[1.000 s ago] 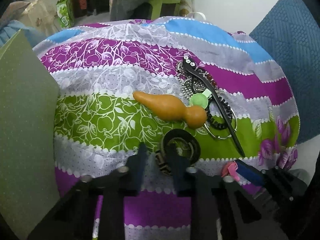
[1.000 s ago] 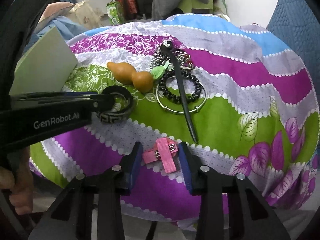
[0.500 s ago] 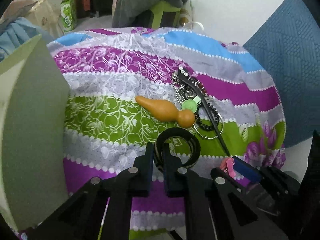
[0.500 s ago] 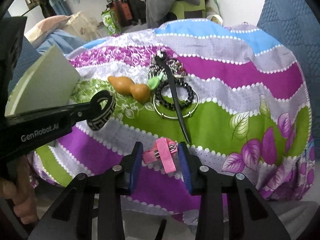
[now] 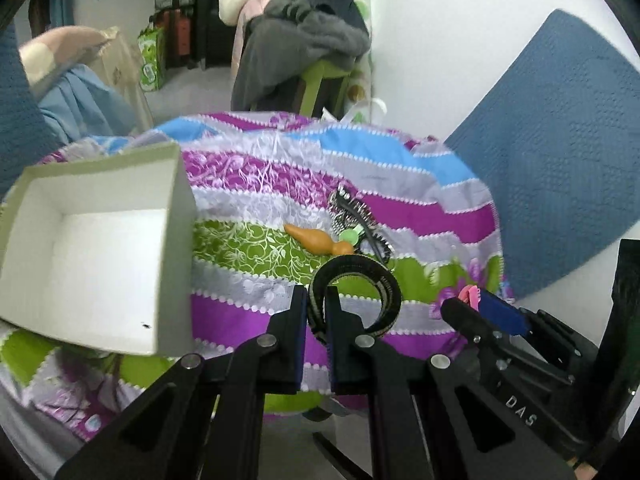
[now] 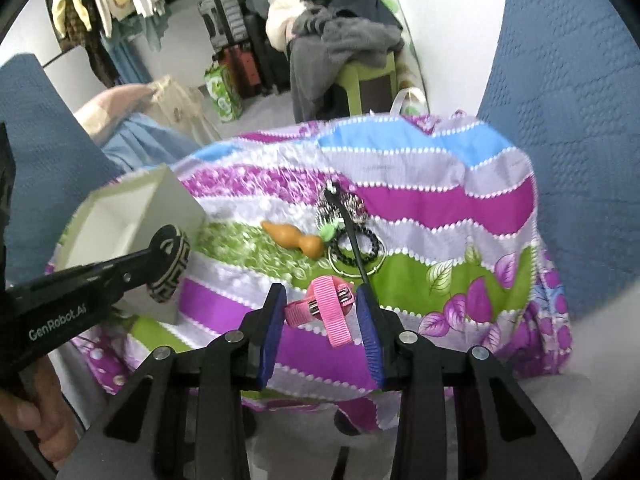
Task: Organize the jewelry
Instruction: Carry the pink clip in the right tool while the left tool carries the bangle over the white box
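Left wrist cam: the left tool [image 5: 317, 308] is clamped on the rim of a black patterned bangle [image 5: 360, 284], held up off the striped cloth [image 5: 248, 276] just right of the open white box [image 5: 92, 248], with the orange gourd [image 5: 318, 239] and the rest of the jewelry pile [image 5: 360, 220] lying further back on the cloth. Right wrist cam: the right tool [image 6: 320, 312] is pinching a pink bow clip [image 6: 324, 308] between its blue pads [image 6: 272, 324], lifted above the cloth's near edge, and off to the left you can see the bangle [image 6: 170, 264] hanging right in front of the box [image 6: 132, 220].
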### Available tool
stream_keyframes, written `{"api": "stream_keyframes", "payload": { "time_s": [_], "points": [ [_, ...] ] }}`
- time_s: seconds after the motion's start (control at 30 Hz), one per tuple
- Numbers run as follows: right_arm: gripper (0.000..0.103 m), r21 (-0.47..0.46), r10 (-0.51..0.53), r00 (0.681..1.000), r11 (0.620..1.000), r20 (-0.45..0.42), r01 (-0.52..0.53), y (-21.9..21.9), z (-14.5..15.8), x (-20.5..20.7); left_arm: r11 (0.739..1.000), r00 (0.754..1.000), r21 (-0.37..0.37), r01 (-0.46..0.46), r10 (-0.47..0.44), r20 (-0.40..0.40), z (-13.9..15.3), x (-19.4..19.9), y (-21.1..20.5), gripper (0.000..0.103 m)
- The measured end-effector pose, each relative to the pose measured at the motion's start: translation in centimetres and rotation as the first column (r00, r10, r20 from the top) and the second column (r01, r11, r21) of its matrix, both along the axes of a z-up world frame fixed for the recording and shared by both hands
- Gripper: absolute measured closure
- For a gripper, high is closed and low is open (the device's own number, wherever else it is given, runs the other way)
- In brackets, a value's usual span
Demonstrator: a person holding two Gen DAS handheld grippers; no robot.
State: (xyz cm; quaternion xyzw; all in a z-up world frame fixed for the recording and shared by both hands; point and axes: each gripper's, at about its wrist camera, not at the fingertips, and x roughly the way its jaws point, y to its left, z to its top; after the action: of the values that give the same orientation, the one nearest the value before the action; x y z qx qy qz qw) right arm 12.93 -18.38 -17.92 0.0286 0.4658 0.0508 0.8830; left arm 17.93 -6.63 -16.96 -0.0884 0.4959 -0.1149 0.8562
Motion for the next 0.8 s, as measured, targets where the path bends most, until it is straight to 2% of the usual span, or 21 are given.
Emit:
{"api": "stream_keyframes", "payload": {
  "time_s": [0.2,0.53,0.8],
  "points": [
    [0.07,-0.005,-0.005,0.998,1.0,0.065,0.005,1.4,4.7,-1.3,1.0,0.998,-0.004,0.004,-0.004,0.058,4.8,-1.7,1.5,0.096],
    [0.07,-0.021,0.045,0.98,0.999,0.194,-0.041,5.2,11.8,0.5,0.998,0.982,-0.007,-0.056,0.056,0.18,12.1,-2.1,6.0,0.096],
    [0.07,-0.017,0.118,0.959,0.993,0.258,-0.118,10.8,15.2,2.2,0.99,0.959,0.004,-0.139,0.134,0.249,16.0,-2.5,11.8,0.096]
  ]
}}
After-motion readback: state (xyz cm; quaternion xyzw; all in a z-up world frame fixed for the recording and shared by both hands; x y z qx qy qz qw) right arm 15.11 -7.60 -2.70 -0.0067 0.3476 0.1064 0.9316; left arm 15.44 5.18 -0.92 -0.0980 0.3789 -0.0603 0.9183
